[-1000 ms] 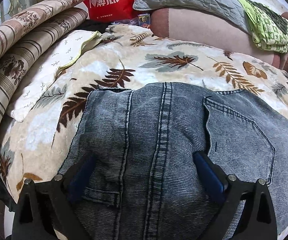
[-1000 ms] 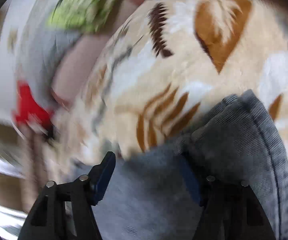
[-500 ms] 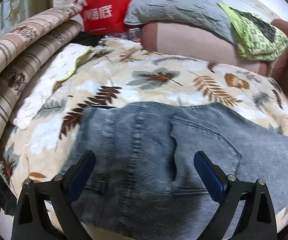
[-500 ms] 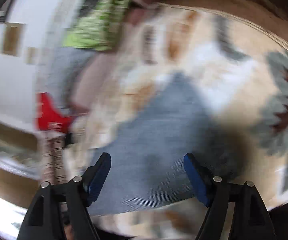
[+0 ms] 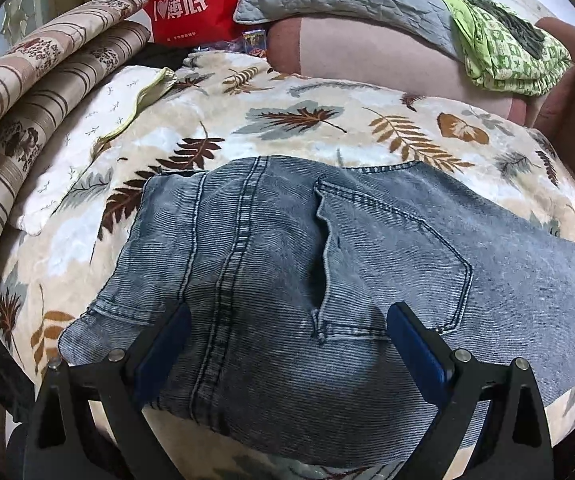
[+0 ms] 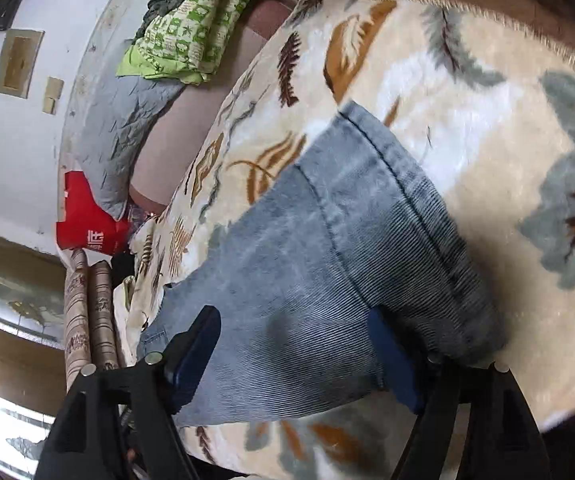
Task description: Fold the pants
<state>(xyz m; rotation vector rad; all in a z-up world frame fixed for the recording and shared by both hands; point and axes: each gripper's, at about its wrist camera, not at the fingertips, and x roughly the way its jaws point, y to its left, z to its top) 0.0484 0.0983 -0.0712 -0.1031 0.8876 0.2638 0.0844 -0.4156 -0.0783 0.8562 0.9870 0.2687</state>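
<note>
Your right tongs (image 6: 295, 354) hang over the jeans (image 6: 327, 264), jaws opening, with denim lying between the blue pads (image 6: 191, 350) but not pinched. The jeans lie flat on the leaf-print blanket (image 6: 467, 92), a hemmed edge running across their far end. Beyond the blanket you see a grey pillow (image 6: 123, 128), a green patterned cloth (image 6: 191, 28) and a red bag (image 6: 87, 228) by the white wall (image 6: 15, 152). Striped rolls (image 6: 87, 320) sit at the left.

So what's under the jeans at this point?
The jeans lie flat on the leaf-print blanket, which shows all around them. Whatever is beneath the denim itself, or between its folded layers, is covered and can't be seen.
</note>
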